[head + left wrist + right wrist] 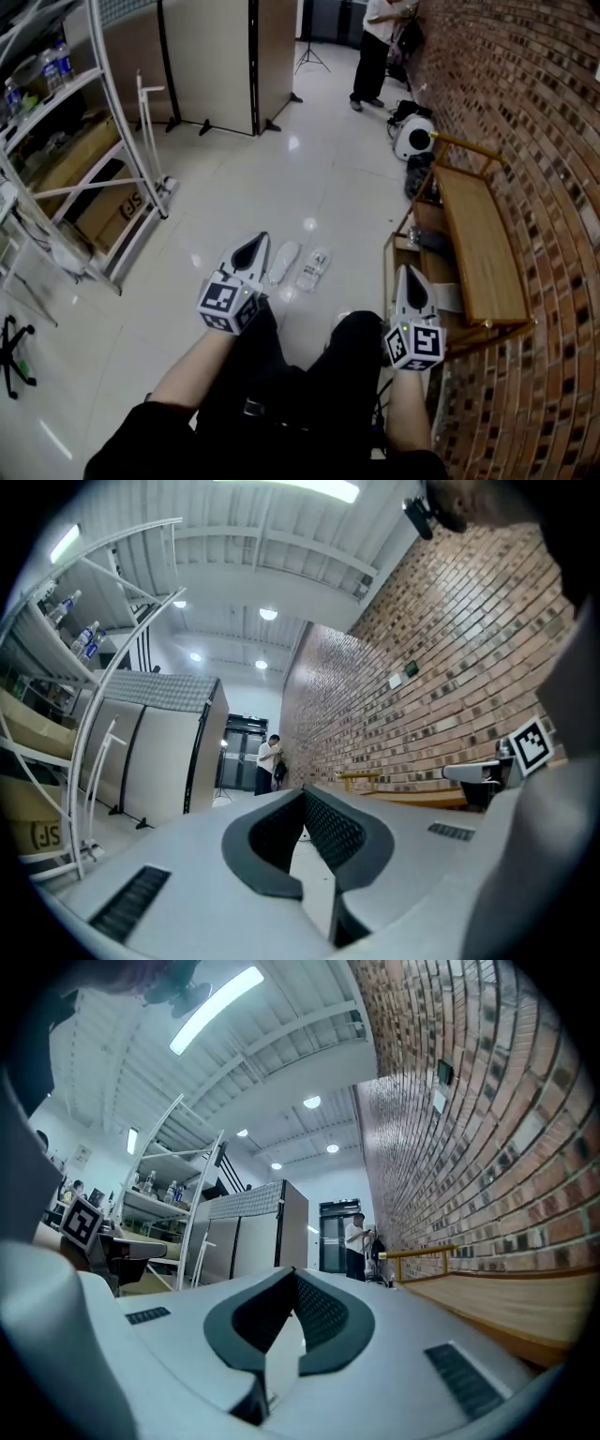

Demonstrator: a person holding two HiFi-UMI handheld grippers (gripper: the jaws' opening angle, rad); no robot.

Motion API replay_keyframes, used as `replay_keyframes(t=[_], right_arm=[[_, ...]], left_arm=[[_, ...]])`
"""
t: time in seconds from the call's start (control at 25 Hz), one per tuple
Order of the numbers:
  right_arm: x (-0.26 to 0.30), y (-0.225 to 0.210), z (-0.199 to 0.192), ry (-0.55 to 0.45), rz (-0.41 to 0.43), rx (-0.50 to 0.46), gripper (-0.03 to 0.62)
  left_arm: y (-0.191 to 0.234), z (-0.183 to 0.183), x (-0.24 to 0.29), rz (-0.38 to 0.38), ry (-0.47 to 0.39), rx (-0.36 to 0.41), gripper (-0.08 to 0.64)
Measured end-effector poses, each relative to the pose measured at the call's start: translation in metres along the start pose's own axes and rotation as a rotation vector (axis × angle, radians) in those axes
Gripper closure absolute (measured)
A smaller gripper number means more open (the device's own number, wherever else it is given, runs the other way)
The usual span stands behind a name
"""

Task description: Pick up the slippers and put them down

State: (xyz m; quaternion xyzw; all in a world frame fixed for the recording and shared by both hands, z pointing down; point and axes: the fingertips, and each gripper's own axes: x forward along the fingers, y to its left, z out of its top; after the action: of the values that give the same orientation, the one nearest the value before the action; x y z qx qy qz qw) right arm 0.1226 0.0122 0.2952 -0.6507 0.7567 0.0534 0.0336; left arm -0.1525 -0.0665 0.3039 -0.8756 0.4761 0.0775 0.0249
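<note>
1. White slippers [284,262] lie side by side on the tiled floor [309,178], just ahead of the left tongs [257,240] and to the left of the right tongs [410,273].
2. Both tongs are closed, holding nothing.

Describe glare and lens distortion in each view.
Head view: glare spots on the glossy floor near the slippers; the brick wall bows. Left gripper view: dark vignetted corners, curved shelf rack. Right gripper view: bright strip light, bent brick wall.
</note>
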Motion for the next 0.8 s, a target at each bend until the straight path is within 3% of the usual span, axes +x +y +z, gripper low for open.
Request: replay_keyframes(t=[0.32, 0.48, 0.68, 0.8], right_arm=[[-0.054, -0.011, -0.044, 0.055, -0.053, 0.026, 0.584], [-0.073, -0.008, -0.057, 0.051, -0.029, 0.022, 0.584], [-0.085, 0.004, -0.060, 0.060, -0.005, 0.012, 0.584], [-0.088, 0.005, -0.061, 0.049, 0.009, 0.006, 0.584]], left_arm=[[0.015, -0.023, -0.076, 0.041, 0.042, 0.007, 0.558], [0.020, -0.033, -0.114, 0.079, 0.051, 0.004, 0.558], [0.026, -0.053, -0.152, 0.066, 0.055, 0.041, 0.558], [0.034, -0.055, -0.156, 0.110, 0.063, 0.010, 0.558]])
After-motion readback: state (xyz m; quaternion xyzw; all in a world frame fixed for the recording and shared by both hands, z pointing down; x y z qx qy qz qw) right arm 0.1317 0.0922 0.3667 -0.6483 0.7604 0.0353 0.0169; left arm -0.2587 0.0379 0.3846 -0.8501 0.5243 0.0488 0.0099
